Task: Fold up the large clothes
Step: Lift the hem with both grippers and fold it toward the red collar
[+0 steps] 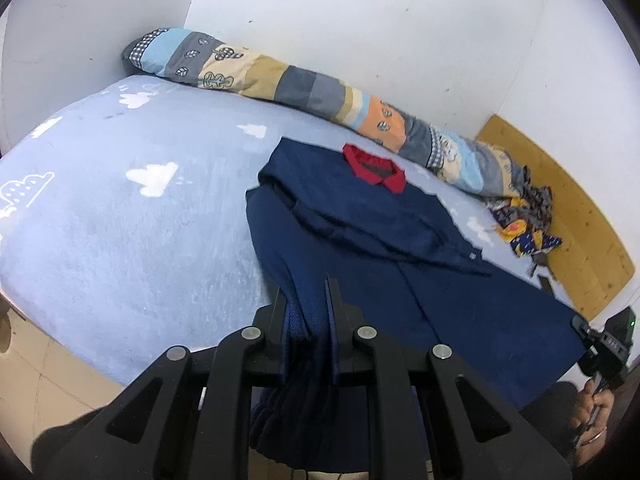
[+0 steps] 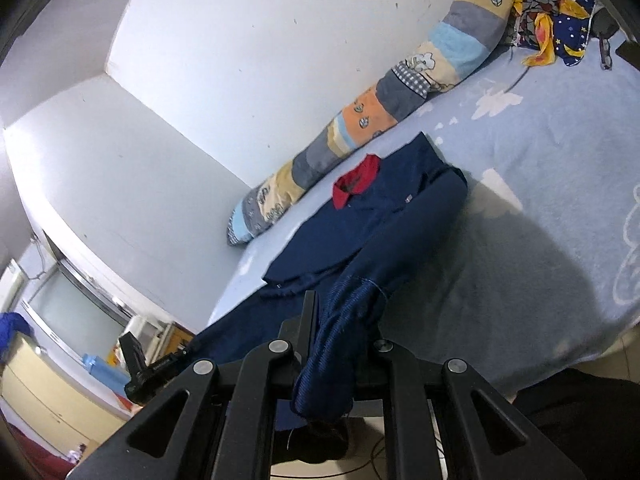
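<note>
A large navy garment [image 1: 360, 224] with a red collar [image 1: 374, 168] lies on the light blue bed, sleeves folded across its chest, its lower part reaching the near bed edge. My left gripper [image 1: 308, 292] is shut on the garment's hem at its left corner. In the right wrist view the same navy garment [image 2: 360, 220] with its red collar [image 2: 356, 184] lies ahead. My right gripper [image 2: 340, 304] is shut on the bunched hem at the other corner. The right gripper also shows in the left wrist view [image 1: 604, 344], at the garment's right corner.
A long patchwork bolster [image 1: 304, 84] lies along the white wall behind the garment. A crumpled patterned cloth [image 1: 524, 220] sits at the bed's far right by a wooden headboard [image 1: 568, 208]. The blue cloud-print sheet [image 1: 120, 208] spreads to the left. A cabinet [image 2: 48, 404] stands off the bed.
</note>
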`<state>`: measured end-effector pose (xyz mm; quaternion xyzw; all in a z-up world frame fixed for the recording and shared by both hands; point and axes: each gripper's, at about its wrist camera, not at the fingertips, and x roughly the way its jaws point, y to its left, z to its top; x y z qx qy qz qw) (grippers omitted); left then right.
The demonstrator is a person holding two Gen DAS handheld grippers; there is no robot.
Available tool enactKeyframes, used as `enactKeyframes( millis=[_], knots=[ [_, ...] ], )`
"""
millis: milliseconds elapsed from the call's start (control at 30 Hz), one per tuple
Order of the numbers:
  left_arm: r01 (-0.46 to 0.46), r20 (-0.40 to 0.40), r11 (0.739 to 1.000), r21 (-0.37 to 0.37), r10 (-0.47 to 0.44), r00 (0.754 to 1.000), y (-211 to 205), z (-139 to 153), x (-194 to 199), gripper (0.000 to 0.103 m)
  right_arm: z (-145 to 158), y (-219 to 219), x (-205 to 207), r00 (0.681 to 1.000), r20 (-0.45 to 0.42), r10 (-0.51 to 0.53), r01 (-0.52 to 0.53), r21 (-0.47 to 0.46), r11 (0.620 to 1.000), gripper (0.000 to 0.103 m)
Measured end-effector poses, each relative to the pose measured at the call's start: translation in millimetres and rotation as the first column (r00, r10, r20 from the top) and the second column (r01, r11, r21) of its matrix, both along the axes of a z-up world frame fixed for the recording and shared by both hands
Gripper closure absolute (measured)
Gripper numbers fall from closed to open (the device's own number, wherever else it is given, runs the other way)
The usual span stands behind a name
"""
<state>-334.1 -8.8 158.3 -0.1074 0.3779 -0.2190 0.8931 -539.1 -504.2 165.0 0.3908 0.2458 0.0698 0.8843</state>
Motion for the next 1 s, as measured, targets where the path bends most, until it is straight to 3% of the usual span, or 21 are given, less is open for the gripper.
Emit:
enactKeyframes(
  millis=[233, 667, 800, 1000],
  knots=[
    [-0.047, -0.012, 0.996, -0.077, 0.047, 0.999, 6.7, 17.4, 27.8, 0.091, 22.7, -10.7, 12.8, 0.999, 0.032, 0.002, -0.002, 0.022, 1.0, 0.092],
    [-0.081, -0.012, 0.99, -0.111, 0.081, 0.997, -11.9, 48.6, 97.3, 0.09, 70.2, -40.3, 80.8, 0.996, 0.087, 0.007, -0.01, 0.042, 0.999, 0.092],
    [-0.088, -0.027, 0.988, -0.123, 0.086, 0.996, -24.5, 54.1, 135.6, 0.09, 87.5, -52.0, 125.5, 0.997, 0.082, 0.011, -0.012, 0.019, 1.0, 0.092],
    [-0.09, -0.078, 0.993, -0.078, 0.084, 0.993, -68.3, 54.5, 227.3, 0.09, 97.6, -75.6, 216.4, 1.0, 0.022, 0.009, -0.008, -0.015, 1.0, 0.092]
  ],
)
